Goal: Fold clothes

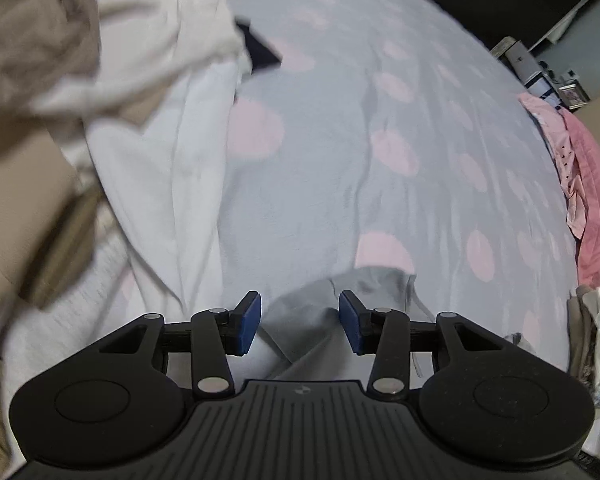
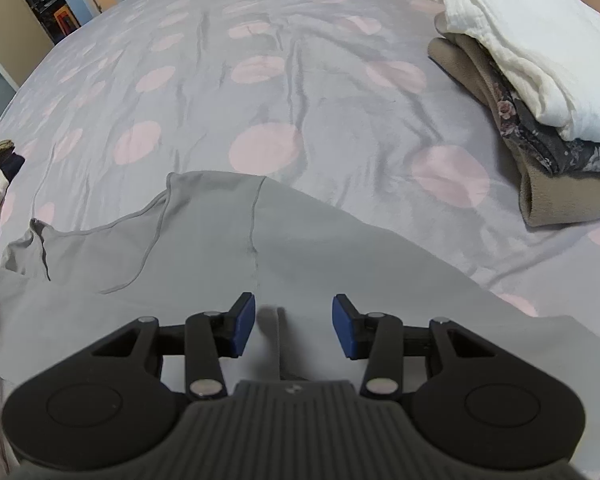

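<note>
With both tools open and empty above the grey shirt point(image 2: 228, 240) lying rumpled on the bed point(image 2: 300, 80), lower your left tool point(image 1: 300, 322) and right tool point(image 2: 294, 326) onto its near edge, pinching one layer only.
</note>
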Demonstrator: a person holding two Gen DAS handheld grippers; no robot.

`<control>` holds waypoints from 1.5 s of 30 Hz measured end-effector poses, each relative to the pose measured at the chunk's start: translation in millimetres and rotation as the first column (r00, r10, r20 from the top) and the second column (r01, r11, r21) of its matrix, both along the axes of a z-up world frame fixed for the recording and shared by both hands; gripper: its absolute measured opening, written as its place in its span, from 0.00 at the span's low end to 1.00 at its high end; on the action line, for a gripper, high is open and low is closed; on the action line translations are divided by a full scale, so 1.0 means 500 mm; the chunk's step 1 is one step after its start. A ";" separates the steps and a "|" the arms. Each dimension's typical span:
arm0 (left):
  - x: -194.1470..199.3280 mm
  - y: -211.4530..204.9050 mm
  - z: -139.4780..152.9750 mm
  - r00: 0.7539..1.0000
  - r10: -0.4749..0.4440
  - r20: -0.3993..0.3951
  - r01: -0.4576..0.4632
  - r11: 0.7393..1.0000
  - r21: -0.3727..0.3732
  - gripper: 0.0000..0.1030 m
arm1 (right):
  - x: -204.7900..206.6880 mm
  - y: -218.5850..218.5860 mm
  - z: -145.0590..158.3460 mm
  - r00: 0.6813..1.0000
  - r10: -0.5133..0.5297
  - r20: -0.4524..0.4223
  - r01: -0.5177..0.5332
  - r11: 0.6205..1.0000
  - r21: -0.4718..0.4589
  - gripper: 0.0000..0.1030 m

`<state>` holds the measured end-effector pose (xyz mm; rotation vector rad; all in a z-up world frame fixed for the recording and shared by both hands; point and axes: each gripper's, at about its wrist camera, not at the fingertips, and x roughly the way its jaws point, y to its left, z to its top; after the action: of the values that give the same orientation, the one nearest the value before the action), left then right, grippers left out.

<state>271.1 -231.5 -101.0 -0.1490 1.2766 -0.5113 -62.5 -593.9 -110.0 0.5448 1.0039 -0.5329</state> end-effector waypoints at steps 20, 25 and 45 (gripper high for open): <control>-0.012 0.000 -0.010 1.000 -0.008 -0.015 0.008 1.000 0.004 0.05 | 0.005 0.007 -0.020 0.999 -0.026 0.041 0.021 0.994 0.110 0.03; -0.015 0.009 0.024 0.998 -0.038 0.050 0.034 0.997 0.072 0.02 | -0.004 0.011 0.023 0.995 -0.040 0.094 0.034 0.998 0.058 0.02; -0.030 0.039 0.073 0.966 -0.081 0.247 0.051 0.991 0.126 0.28 | 0.027 -0.025 0.015 0.988 -0.148 0.033 0.148 0.989 -0.001 0.20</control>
<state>256.2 -211.9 -64.4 0.0580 1.0622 -0.4935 -48.8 -606.3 -102.5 0.6261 0.9356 -0.6559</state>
